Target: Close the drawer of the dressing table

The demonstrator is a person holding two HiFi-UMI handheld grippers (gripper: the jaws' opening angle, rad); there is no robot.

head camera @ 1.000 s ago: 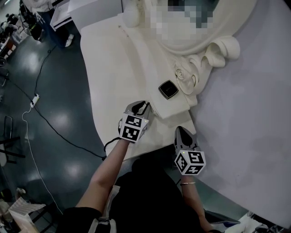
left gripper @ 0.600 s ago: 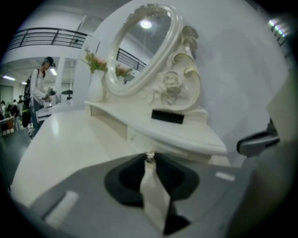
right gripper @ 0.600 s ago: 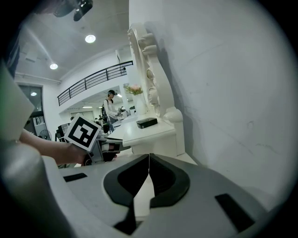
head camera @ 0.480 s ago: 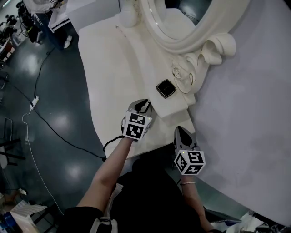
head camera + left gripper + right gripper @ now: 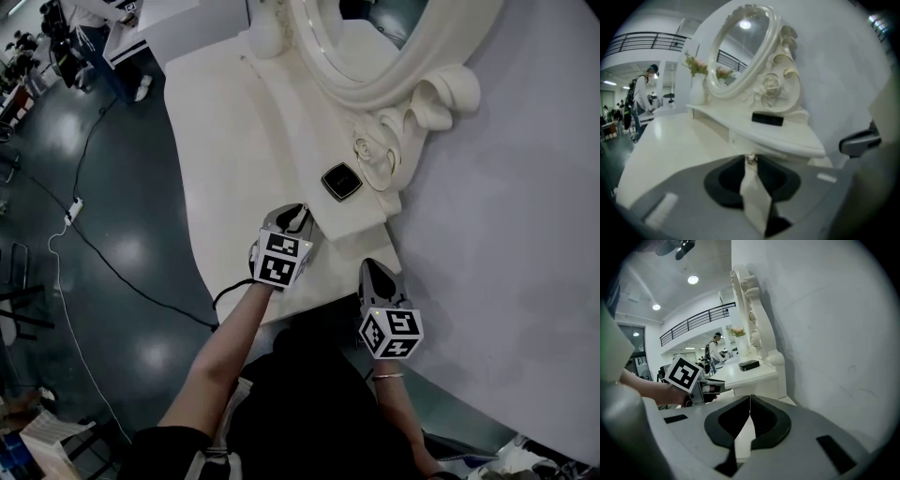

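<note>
Dark shiny floor (image 5: 84,234) filled the left of the head view. A plain pale wall (image 5: 525,234) filled the right, and the cream dressing table (image 5: 225,141) stood between them. Its drawer (image 5: 785,155) sat under the raised shelf (image 5: 361,220), near the middle of the head view, right in front of the left gripper (image 5: 298,217).

The drawer looked like hard painted wood, stiff and not very heavy. It would likely slide in with a gentle, straight push. The best place to take hold looked like the tiny shiny knob (image 5: 750,160) on its front. The knob was small and smooth, so it could slip out of a loose grip. The left gripper's fingers were pinching that knob. The right gripper (image 5: 372,267) hung lower down, beside the wall, with its fingers pressed together and nothing in them.

The drawer's front was cream like the rest, plain and low. How far it stuck out could not be told. A small black box (image 5: 343,182) lay on the shelf, below the curly mirror (image 5: 375,89).
</note>
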